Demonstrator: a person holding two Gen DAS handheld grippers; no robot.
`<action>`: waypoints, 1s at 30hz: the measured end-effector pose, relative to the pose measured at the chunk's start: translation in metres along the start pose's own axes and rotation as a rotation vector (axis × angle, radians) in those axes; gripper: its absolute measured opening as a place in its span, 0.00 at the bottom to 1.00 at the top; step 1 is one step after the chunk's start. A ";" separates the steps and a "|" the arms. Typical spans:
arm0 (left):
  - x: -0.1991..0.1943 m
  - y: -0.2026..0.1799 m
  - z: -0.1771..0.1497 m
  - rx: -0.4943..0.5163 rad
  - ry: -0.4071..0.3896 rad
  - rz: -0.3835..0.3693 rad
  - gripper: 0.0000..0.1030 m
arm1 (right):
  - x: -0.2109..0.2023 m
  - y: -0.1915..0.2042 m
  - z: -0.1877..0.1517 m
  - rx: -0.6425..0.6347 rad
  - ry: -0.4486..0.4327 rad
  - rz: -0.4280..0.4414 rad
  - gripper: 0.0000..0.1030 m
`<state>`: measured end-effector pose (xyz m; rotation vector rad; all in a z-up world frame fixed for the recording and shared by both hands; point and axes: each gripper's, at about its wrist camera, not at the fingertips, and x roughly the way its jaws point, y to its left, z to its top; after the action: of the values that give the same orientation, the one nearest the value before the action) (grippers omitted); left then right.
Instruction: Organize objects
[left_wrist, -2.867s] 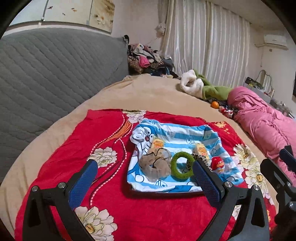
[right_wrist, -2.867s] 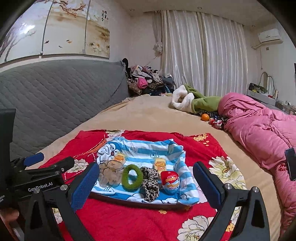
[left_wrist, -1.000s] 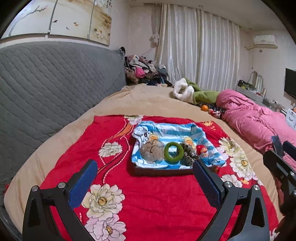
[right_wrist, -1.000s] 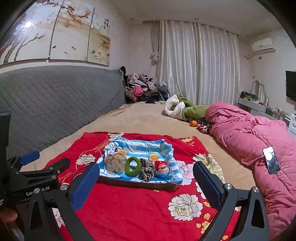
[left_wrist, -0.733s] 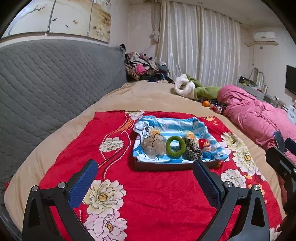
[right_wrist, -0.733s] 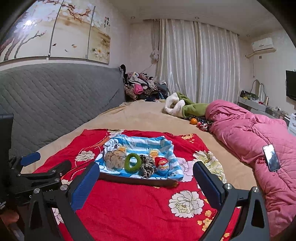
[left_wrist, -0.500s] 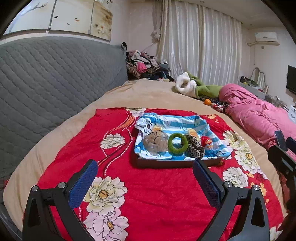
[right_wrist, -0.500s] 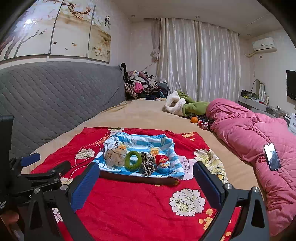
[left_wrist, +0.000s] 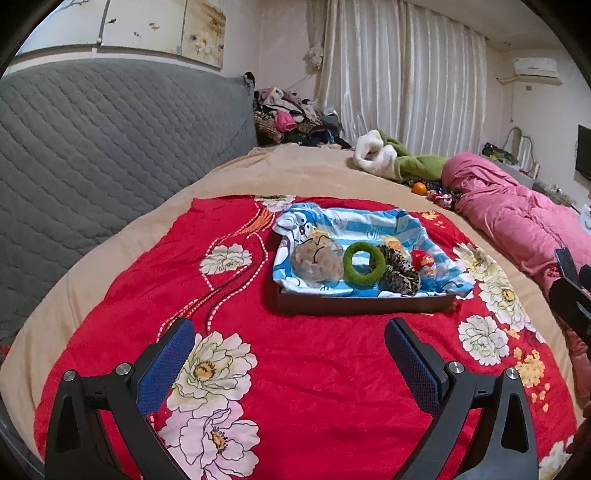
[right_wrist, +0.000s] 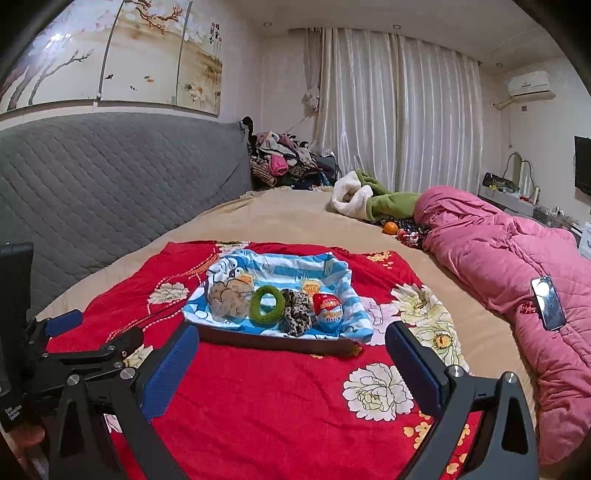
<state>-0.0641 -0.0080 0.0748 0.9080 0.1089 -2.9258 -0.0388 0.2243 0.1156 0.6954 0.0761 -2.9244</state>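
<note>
A dark tray (left_wrist: 362, 303) lined with a blue striped cartoon cloth (left_wrist: 354, 225) sits on a red floral blanket (left_wrist: 295, 369). In it lie a beige scrunchie (left_wrist: 317, 260), a green ring scrunchie (left_wrist: 364, 263), a leopard scrunchie (left_wrist: 400, 272) and a red-and-blue toy egg (left_wrist: 424, 264). My left gripper (left_wrist: 290, 358) is open and empty, well short of the tray. My right gripper (right_wrist: 291, 356) is open and empty, just in front of the tray (right_wrist: 273, 341), with the egg (right_wrist: 327, 311) at its right end.
A grey quilted headboard (left_wrist: 92, 147) runs along the left. A pink duvet (right_wrist: 517, 277) with a phone (right_wrist: 547, 303) on it lies at the right. A white-and-green garment (right_wrist: 369, 201), an orange (right_wrist: 389, 228) and piled clothes (right_wrist: 284, 162) lie at the back.
Both grippers have drawn back from the tray since 2.9 s ago, then eased slightly nearer over the last second. The objects in the tray have not moved. Both stay open.
</note>
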 end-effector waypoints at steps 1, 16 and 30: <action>0.001 0.000 -0.001 -0.001 0.003 -0.001 0.99 | 0.001 0.000 -0.002 0.002 0.002 -0.001 0.99; 0.010 -0.003 -0.011 0.008 0.002 -0.022 0.99 | 0.018 -0.009 -0.017 0.017 0.036 -0.005 0.99; 0.034 -0.003 -0.029 0.014 0.029 -0.009 0.99 | 0.041 -0.014 -0.044 0.025 0.078 -0.010 0.99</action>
<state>-0.0757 -0.0046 0.0317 0.9546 0.0939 -2.9259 -0.0580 0.2371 0.0584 0.8160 0.0505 -2.9121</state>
